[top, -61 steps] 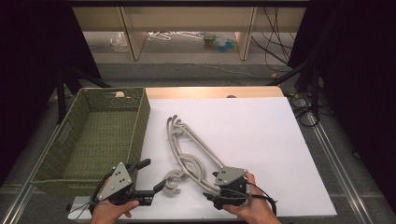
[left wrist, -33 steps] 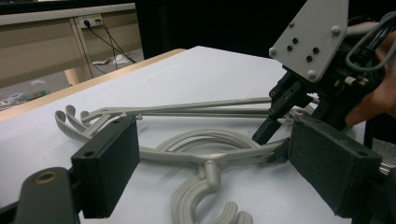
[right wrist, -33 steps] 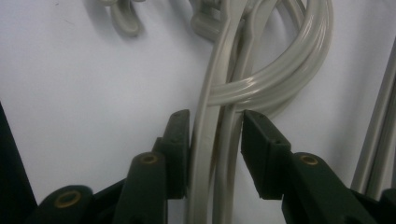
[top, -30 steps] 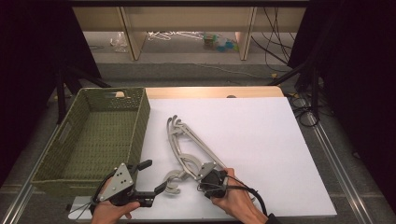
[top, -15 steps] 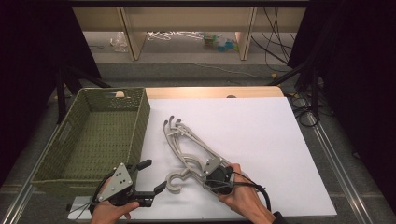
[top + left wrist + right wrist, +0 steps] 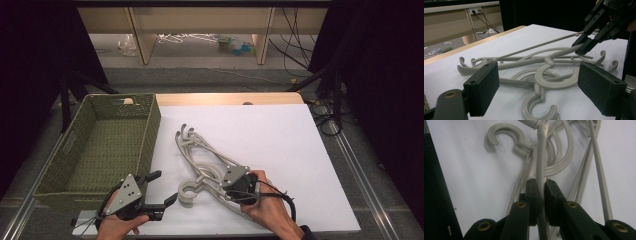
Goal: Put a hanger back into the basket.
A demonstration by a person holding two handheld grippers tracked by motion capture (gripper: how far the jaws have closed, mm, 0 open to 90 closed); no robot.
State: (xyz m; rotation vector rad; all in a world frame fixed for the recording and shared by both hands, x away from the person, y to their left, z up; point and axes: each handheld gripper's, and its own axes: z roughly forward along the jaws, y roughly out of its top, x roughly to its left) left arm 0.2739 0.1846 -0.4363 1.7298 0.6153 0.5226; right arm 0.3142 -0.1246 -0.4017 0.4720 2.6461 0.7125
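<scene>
Several grey plastic hangers (image 6: 197, 147) lie tangled on the white table top (image 6: 280, 135). My right gripper (image 6: 227, 189) is shut on the arm of one hanger (image 6: 541, 157) near the pile's front end, and that arm is raised off the sheet. In the right gripper view the jaws (image 6: 540, 183) pinch the thin grey bar, with the hooks (image 6: 504, 135) beyond. My left gripper (image 6: 162, 187) rests low at the front left, open, with its pads (image 6: 482, 83) wide apart and facing a hook (image 6: 541, 110). In the left gripper view the right gripper (image 6: 584, 43) clamps the bar at upper right.
A green woven basket (image 6: 150, 132) stands at the left, its near corner just behind my left gripper. A wooden strip (image 6: 225, 98) borders the far edge of the table. Black cables (image 6: 280, 197) trail from the right gripper.
My right gripper moved left from the front edge onto the hanger pile, shut on one hanger's arm and rose a little. The pile shifted slightly. The left gripper stayed put.
</scene>
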